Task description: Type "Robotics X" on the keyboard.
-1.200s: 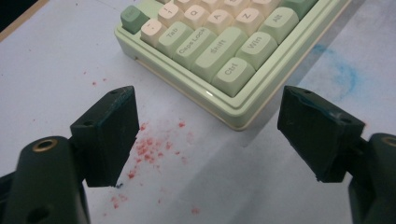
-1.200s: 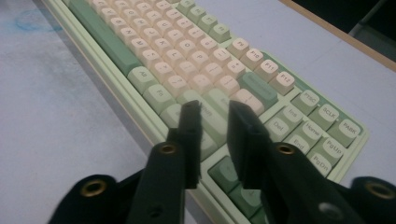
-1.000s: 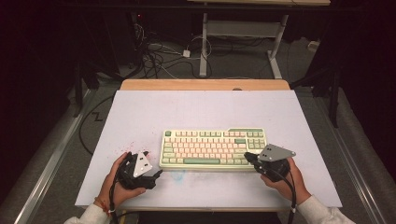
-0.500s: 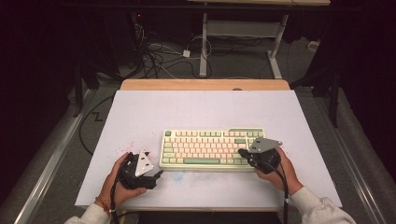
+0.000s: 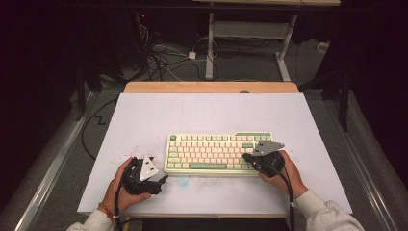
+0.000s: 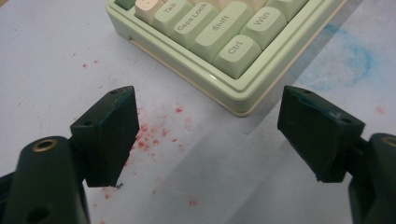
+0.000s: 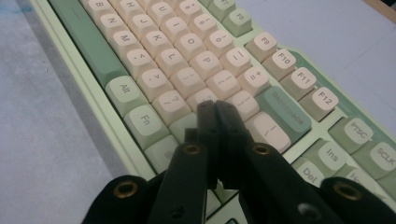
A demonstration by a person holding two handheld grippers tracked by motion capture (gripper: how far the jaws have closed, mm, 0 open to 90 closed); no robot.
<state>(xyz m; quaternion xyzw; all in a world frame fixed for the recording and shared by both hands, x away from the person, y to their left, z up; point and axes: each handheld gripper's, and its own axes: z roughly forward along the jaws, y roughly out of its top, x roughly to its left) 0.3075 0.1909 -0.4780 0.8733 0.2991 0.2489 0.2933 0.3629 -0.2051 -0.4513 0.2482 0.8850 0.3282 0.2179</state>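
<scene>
Green and cream keyboard [image 5: 219,152] lies on the white table cover [image 5: 144,115], slightly right of centre and toward the near edge. Right gripper [image 7: 215,108] hovers over the keyboard's right end, jaws pressed together with nothing between them, tips above the keys. Left gripper [image 6: 205,130] sits near the keyboard's near-left corner, jaws spread wide over red specks [image 6: 156,135] on the cover

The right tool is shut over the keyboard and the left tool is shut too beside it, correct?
Not quite. The left tool is open, its jaws wide apart in the left gripper view, beside the pale green and cream keyboard. The right tool is indeed shut.
</scene>
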